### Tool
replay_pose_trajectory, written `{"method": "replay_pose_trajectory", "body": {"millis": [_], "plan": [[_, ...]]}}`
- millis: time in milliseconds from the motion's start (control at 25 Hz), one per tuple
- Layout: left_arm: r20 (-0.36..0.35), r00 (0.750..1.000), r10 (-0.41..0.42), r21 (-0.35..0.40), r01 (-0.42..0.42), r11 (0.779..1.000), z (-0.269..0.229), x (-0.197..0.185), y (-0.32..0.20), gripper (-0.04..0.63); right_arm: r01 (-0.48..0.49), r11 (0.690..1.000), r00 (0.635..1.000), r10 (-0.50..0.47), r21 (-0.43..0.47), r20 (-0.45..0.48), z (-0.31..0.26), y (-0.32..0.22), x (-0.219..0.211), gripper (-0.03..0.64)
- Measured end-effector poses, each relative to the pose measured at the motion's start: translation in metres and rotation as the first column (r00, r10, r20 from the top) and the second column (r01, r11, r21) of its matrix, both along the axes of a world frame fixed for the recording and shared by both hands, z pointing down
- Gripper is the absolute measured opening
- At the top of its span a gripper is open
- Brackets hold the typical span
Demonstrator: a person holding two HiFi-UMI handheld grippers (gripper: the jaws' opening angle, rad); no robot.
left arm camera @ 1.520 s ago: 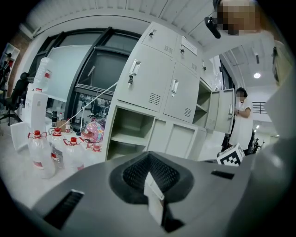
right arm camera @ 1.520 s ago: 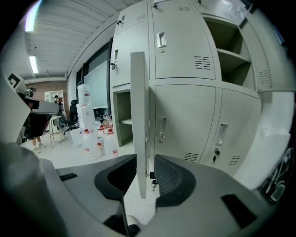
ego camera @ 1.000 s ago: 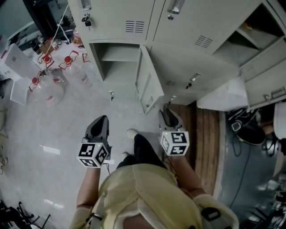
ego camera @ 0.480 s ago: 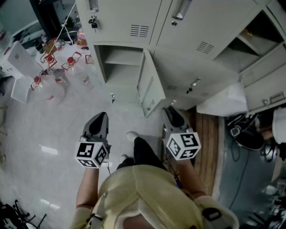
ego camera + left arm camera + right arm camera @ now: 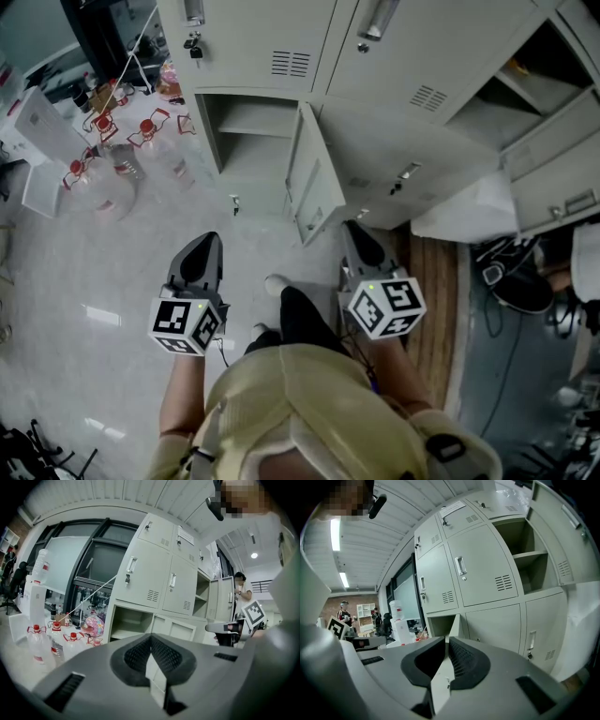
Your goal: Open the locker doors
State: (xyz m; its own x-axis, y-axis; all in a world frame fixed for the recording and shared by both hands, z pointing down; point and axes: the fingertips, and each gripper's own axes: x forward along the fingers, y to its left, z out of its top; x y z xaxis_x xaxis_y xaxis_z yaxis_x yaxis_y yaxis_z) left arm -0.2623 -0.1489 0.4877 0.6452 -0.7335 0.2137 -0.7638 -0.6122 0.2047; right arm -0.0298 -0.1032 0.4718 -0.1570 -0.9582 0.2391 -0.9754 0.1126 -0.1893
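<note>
Lockers (image 5: 427, 89) of pale grey metal stand ahead of the person, with both tongs held low before them. The bottom-left compartment (image 5: 242, 131) is open, and its door (image 5: 314, 183) swings out edge-on toward the person. The bottom door beside it (image 5: 441, 155) is closed, as are the two upper doors, while a further compartment (image 5: 530, 75) at the far right is open. The left tongs (image 5: 204, 246) hang over the pale floor (image 5: 103, 281), clenched with their pads meeting on nothing. The right tongs (image 5: 354, 234) hover near the swung door's free edge without touching it. Their jaws have just been closing and are all but together, empty. Red-capped water bottles (image 5: 103, 183) stand on the floor left of the lockers.
</note>
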Motion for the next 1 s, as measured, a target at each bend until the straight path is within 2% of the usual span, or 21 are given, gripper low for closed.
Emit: {"method": "replay_pose_trajectory", "body": {"millis": [200, 640, 1000], "plan": [[-0.005, 1.000, 0.008, -0.003, -0.008, 1.000, -0.001, 0.002, 0.002, -0.008, -0.017, 1.000, 0.999, 0.018, 0.014, -0.030, -0.005, 0.000, 0.002, 0.003], [-0.002, 1.000, -0.008, -0.020, 0.008, 1.000, 0.000, -0.003, 0.001, -0.008, -0.039, 0.999, 0.997, 0.040, 0.001, -0.059, -0.003, -0.003, 0.010, 0.003], [0.020, 0.999, -0.025, 0.006, 0.025, 1.000, -0.012, -0.007, -0.007, -0.008, -0.020, 1.000, 0.998, 0.020, 0.001, -0.059, -0.007, -0.009, 0.012, 0.003]]}}
